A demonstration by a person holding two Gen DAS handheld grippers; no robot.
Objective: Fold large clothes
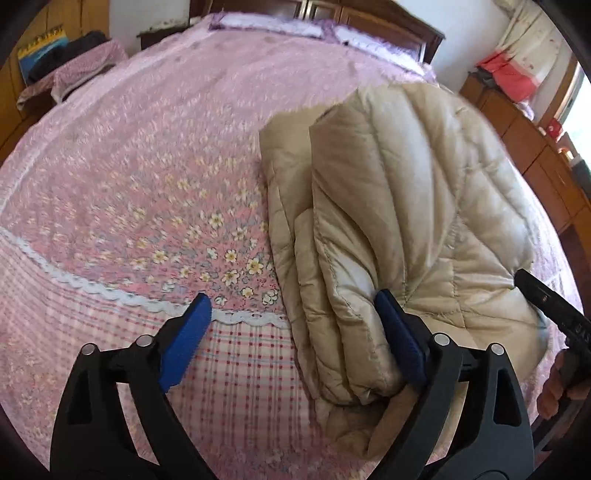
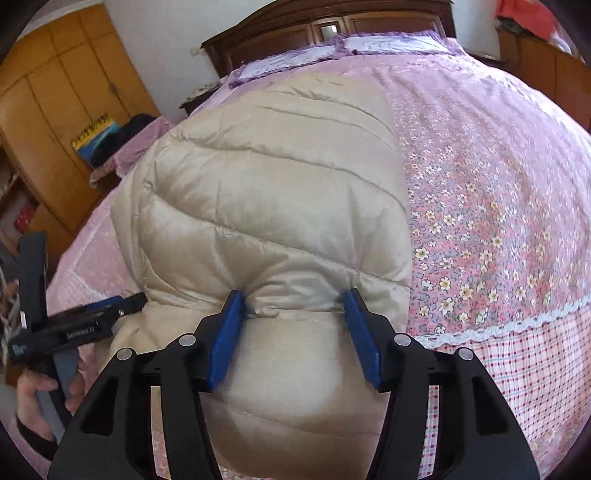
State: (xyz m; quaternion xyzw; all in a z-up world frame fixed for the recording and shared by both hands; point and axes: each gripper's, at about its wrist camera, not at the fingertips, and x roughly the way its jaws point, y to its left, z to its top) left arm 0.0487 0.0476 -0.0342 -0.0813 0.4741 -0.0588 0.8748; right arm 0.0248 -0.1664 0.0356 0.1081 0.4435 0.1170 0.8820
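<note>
A beige quilted down jacket [image 1: 417, 206] lies folded in thick layers on the pink floral bedspread [image 1: 147, 184]. My left gripper [image 1: 291, 306] is open at the jacket's near left edge; its right blue pad [image 1: 399, 336] presses against the folded layers, its left pad [image 1: 184, 343] hangs over the bedspread. In the right wrist view the jacket [image 2: 273, 192] fills the middle. My right gripper [image 2: 293, 299] is open, both blue pads touching the jacket's near edge with a puffed panel between them. The right gripper's body shows at the left wrist view's right edge [image 1: 554, 306].
A wooden headboard [image 2: 332, 33] and purple-trimmed pillows [image 2: 332, 55] are at the far end. A yellow wardrobe [image 2: 62, 92] and a chair with dark clothes [image 2: 122, 144] stand left of the bed. Wooden cabinets [image 1: 532, 147] line the right wall. The left gripper's body [image 2: 74, 328] is at lower left.
</note>
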